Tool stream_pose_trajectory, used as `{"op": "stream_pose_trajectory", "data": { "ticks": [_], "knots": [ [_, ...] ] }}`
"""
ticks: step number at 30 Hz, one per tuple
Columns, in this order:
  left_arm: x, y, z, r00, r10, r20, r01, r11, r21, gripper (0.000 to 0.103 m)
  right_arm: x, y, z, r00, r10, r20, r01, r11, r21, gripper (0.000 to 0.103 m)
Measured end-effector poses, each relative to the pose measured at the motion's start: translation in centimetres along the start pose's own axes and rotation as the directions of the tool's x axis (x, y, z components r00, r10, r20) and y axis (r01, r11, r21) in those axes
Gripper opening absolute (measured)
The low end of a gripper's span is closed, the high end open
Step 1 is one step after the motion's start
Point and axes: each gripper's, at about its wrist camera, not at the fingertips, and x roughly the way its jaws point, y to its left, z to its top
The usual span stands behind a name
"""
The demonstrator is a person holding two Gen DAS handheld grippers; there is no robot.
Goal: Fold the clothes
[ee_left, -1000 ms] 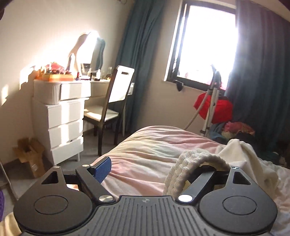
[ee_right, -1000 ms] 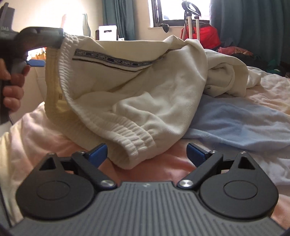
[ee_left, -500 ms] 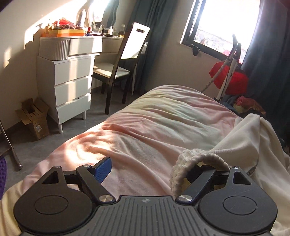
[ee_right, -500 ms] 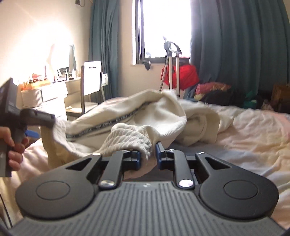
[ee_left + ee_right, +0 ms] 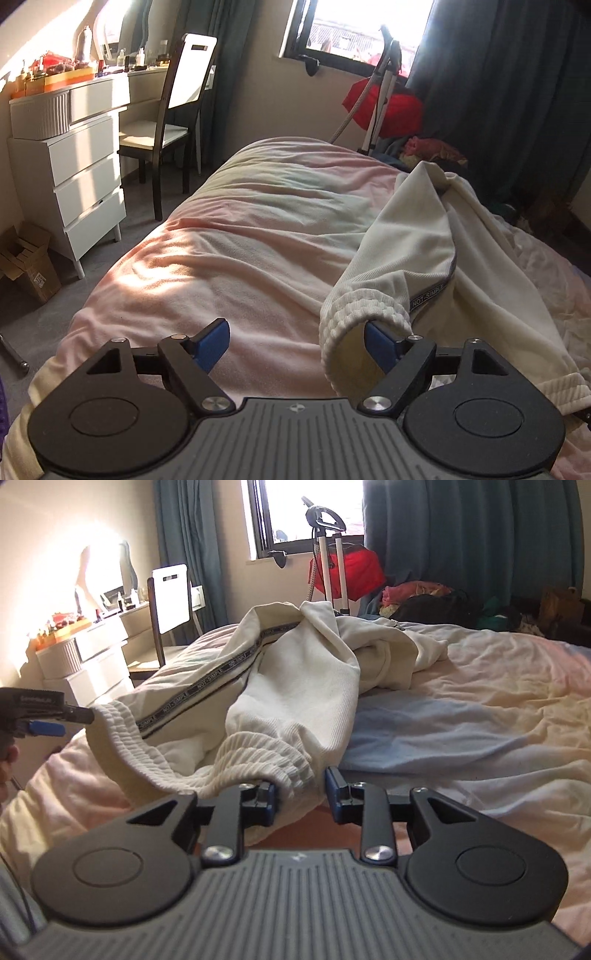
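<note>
Cream sweatpants with a dark "NOT-SIMPLE" side stripe lie crumpled on the bed. My left gripper is wide open; the ribbed waistband is hooked over its right finger only. My right gripper is partly closed, with the ribbed waistband draped over its left finger and into the gap. The left gripper also shows at the left edge of the right wrist view, holding the waistband's other end up.
A pink-and-pale-blue duvet covers the bed. Left of the bed stand a white drawer unit and a chair. A cardboard box is on the floor. A clothes steamer with a red bag stands by the window.
My right gripper closed in on the waistband, then opened slightly and dropped lower. My left gripper tilted down toward the bed, still open with the waistband hooked on one finger.
</note>
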Motion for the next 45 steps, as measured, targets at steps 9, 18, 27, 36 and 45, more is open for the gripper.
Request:
{"op": "stream_pose_trajectory", "data": {
  "ticks": [9, 18, 27, 36, 45],
  "knots": [
    [-0.8, -4.2, -0.7, 0.992, -0.107, 0.061, 0.092, 0.974, 0.206, 0.087, -1.9, -3.1, 0.2, 0.997, 0.042, 0.07, -0.056, 0.974, 0.219, 0.087],
    [4.3, -6.9, -0.8, 0.996, -0.04, 0.075, 0.011, 0.933, 0.36, 0.085, 1.8, -7.3, -1.3, 0.997, 0.063, 0.04, -0.075, 0.842, 0.534, 0.088],
    [8.8, -3.6, -0.1, 0.997, -0.062, -0.035, 0.067, 0.986, 0.15, 0.019, 7.1, -7.3, -2.5, 0.988, 0.153, -0.023, -0.112, 0.809, 0.577, 0.084],
    [6.5, 2.7, 3.6, 0.972, -0.154, 0.177, 0.193, 0.952, -0.237, 0.015, 8.5, -5.8, -3.1, 0.909, 0.416, 0.001, -0.317, 0.69, 0.651, 0.018],
    [9.2, 6.8, 17.3, 0.978, -0.018, 0.206, 0.063, 0.975, -0.215, 0.015, 11.2, 5.4, 0.4, 0.825, 0.555, 0.101, -0.464, 0.566, 0.682, 0.013]
  ]
}}
